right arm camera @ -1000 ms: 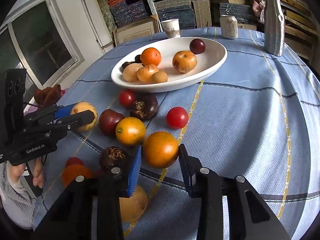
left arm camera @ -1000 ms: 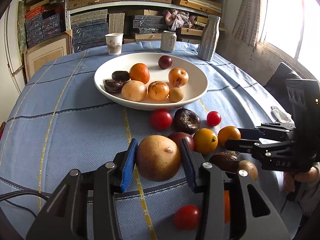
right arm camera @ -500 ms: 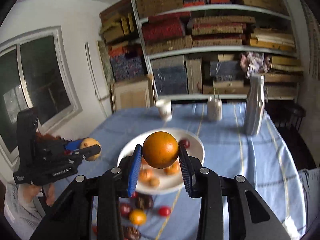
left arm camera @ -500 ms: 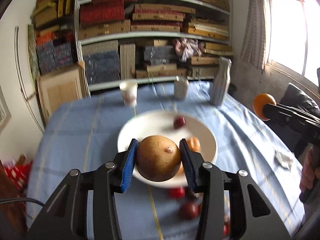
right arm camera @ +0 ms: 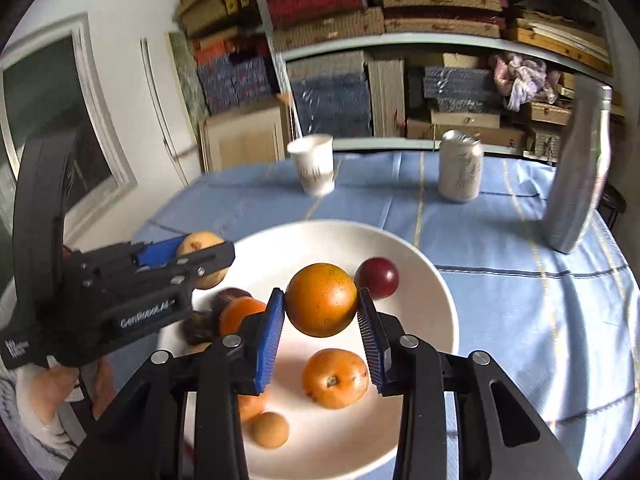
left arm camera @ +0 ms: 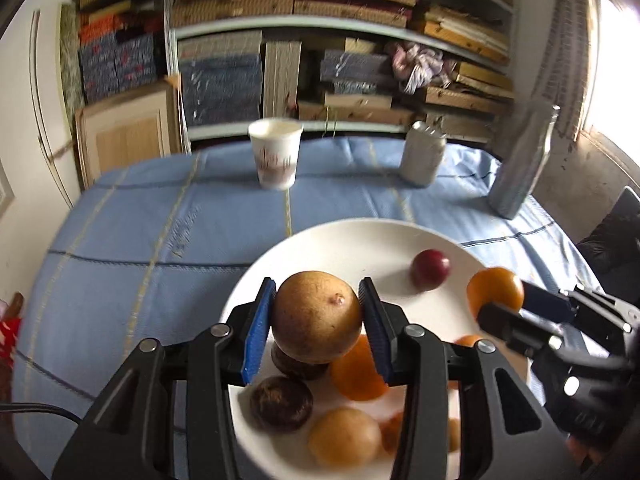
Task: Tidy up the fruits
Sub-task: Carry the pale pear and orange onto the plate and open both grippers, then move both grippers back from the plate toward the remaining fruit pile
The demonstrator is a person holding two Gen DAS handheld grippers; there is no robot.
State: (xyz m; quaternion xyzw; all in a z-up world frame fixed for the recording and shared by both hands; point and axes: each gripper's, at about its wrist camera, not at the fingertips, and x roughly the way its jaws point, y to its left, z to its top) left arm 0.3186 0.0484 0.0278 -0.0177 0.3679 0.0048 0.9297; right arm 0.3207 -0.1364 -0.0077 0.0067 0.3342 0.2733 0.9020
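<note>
Left wrist view showed the left gripper [left arm camera: 316, 316] clamping a tan fruit [left arm camera: 316, 316] above the plate [left arm camera: 360, 240]; at 3 o'clock the right gripper [right arm camera: 322, 300] pinched an orange [right arm camera: 322, 300], both apparently poised for dropping in.

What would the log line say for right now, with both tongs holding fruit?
left tongs: shut on tan fruit | right tongs: shut on orange fruit | both above white plate

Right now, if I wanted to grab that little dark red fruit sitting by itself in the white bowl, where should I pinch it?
Pinch the dark red fruit across its widest middle, coming straight down from above. It is small, round and smooth, so pads set too high or low would probably slip off. It lies alone on the far side of the white bowl, with bare bowl around it for the tool's fingers.
</note>
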